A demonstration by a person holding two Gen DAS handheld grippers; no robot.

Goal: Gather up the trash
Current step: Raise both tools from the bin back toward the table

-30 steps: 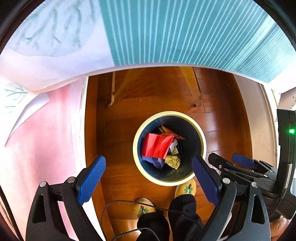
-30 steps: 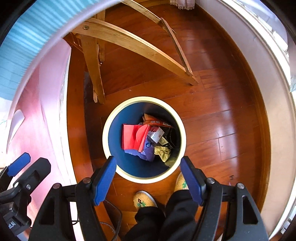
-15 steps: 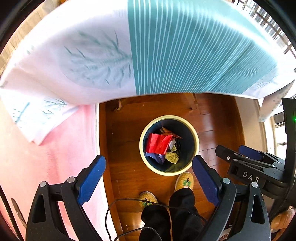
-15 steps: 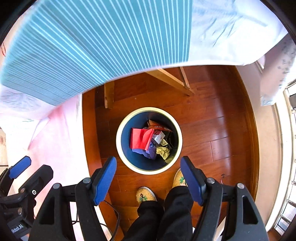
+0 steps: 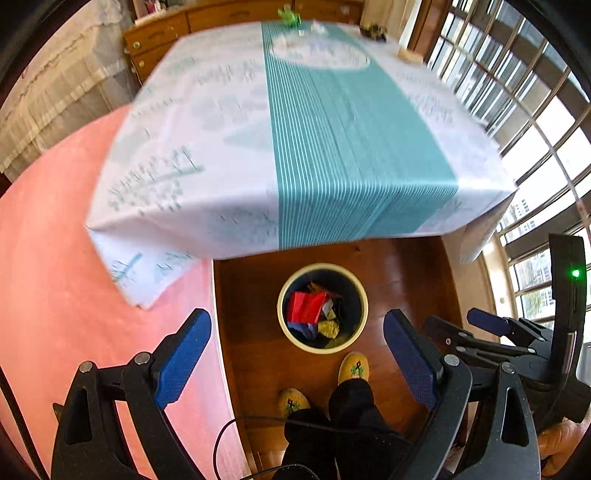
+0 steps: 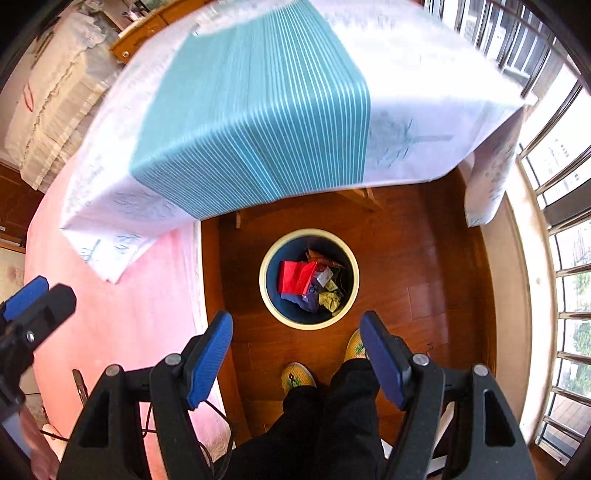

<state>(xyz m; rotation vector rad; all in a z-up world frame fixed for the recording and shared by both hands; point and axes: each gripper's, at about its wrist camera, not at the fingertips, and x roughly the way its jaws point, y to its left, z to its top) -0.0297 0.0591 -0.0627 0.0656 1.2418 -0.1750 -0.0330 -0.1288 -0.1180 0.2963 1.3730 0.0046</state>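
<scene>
A dark blue bin with a cream rim [image 5: 365, 308] [image 6: 263, 280] stands on the wooden floor just in front of the table. Inside it lie a red paper [image 5: 304, 308] [image 6: 293, 277], a yellowish crumpled wad [image 5: 328, 328] and other scraps. My left gripper [image 5: 297, 317] hangs high above the bin, open, with nothing between its blue pads. My right gripper [image 6: 295, 319] hangs beside it at about the same height, also open and empty. Each gripper shows at the edge of the other's view.
A table under a white and teal striped cloth [image 5: 332, 129] [image 6: 258, 110] fills the upper half, with small items blurred at its far end [image 5: 290, 14]. A pink rug [image 5: 55, 258] lies left. The person's dark trouser legs and yellow slippers [image 5: 354, 369] stand near the bin. Windows line the right.
Both grippers have risen well above the bin, which now looks smaller. The tabletop has come into view from above. Both grippers stay open and empty.
</scene>
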